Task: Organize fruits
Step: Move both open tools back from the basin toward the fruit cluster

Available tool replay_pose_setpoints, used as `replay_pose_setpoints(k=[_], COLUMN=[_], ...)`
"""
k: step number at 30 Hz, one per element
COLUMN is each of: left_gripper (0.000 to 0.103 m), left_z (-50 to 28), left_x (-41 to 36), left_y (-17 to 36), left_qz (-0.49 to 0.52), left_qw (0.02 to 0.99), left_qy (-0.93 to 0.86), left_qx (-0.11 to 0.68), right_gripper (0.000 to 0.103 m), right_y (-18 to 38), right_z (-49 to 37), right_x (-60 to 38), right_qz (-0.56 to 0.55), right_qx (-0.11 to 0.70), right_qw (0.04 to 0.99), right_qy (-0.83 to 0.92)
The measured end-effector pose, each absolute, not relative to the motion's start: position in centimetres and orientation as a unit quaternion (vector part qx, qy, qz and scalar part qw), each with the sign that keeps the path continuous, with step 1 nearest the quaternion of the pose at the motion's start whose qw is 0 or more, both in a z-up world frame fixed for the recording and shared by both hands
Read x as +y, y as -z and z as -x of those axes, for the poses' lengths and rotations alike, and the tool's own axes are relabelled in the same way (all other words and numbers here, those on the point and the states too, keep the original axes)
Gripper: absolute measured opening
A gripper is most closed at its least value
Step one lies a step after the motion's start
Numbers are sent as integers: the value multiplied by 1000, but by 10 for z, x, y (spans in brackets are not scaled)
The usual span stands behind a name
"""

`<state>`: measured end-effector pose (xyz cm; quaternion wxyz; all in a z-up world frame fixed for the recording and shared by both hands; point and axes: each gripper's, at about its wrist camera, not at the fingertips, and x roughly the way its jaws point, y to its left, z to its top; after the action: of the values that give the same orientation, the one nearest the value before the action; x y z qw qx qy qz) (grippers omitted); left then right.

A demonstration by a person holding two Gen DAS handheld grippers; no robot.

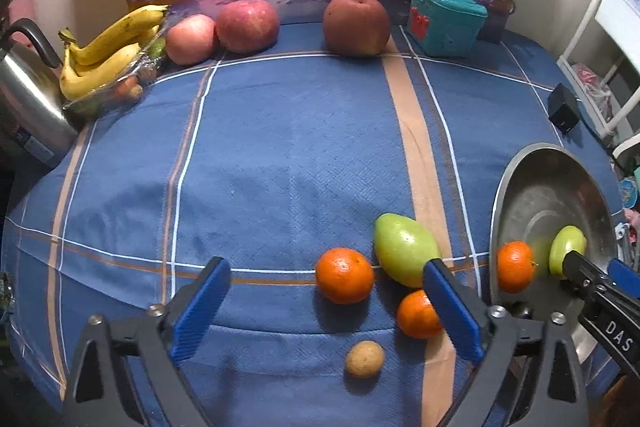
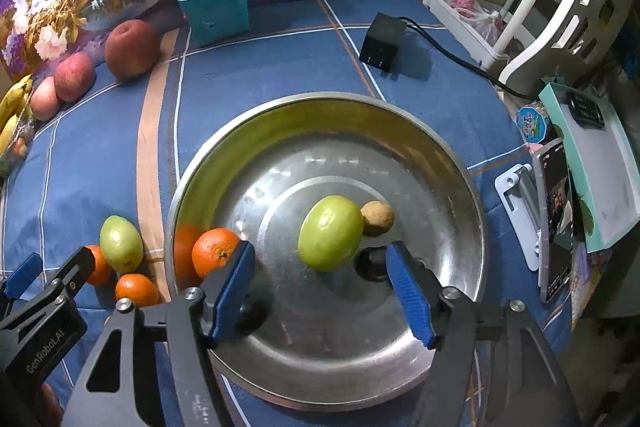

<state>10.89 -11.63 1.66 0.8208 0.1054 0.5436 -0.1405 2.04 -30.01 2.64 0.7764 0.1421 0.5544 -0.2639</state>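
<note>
Right gripper (image 2: 320, 291) is hovering over the steel bowl (image 2: 440, 163), jaws parted about halfway and gripping nothing; the green fruit (image 2: 330, 233) is lying on the bowl floor just ahead of the blue pads (image 2: 410, 297), not pinched. A small brown fruit (image 2: 377, 218) is touching it at its 2 o'clock. An orange (image 2: 214, 251) is sitting against the bowl's inner wall at 9 o'clock from the bowl centre, its reflection showing on the metal beside it.

Left gripper (image 1: 326, 311) is standing wide open over the blue checked cloth (image 1: 280, 147), holding nothing. Loose fruit in its view: an orange on the cloth (image 1: 345, 275) ahead of the jaws, a second orange (image 1: 416, 315) partly hidden behind the right pad (image 1: 452, 311), a green fruit on the cloth (image 1: 404, 249) at 1 o'clock, and a brown fruit on the cloth (image 1: 365, 359) lying between the pads.

Further out at 11 to 12 o'clock: three red apples (image 1: 356, 23) by the floral backdrop, bananas (image 1: 108, 51) in a clear dish.

My read: three pieces are sitting in the bowl, four small ones are waiting just left of it. Whether the apples and bananas are counting as targets, I cannot tell. Roughly mid-task; the nearest pick for the left is looking like the brown fruit or the near orange.
</note>
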Motion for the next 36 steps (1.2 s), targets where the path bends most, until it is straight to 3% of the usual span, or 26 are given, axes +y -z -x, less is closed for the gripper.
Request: replay_pose_setpoints(k=[16, 29, 36], left_gripper=[103, 103, 103], left_z=[-109, -100, -102], left_x=[-118, -121, -111], left_y=[-20, -37, -33], left_qz=[-130, -146, -152], left_qw=[835, 862, 853], left_qy=[127, 92, 70], left_qx=[520, 477, 495], right_gripper=[97, 97, 97], right_y=[-23, -29, -37], right_z=[-12, -15, -14], right_x=[-314, -301, -295], right_qz=[-163, -177, -181], right_qx=[543, 510, 485], right_qw=[778, 804, 812], right_qy=[272, 251, 270])
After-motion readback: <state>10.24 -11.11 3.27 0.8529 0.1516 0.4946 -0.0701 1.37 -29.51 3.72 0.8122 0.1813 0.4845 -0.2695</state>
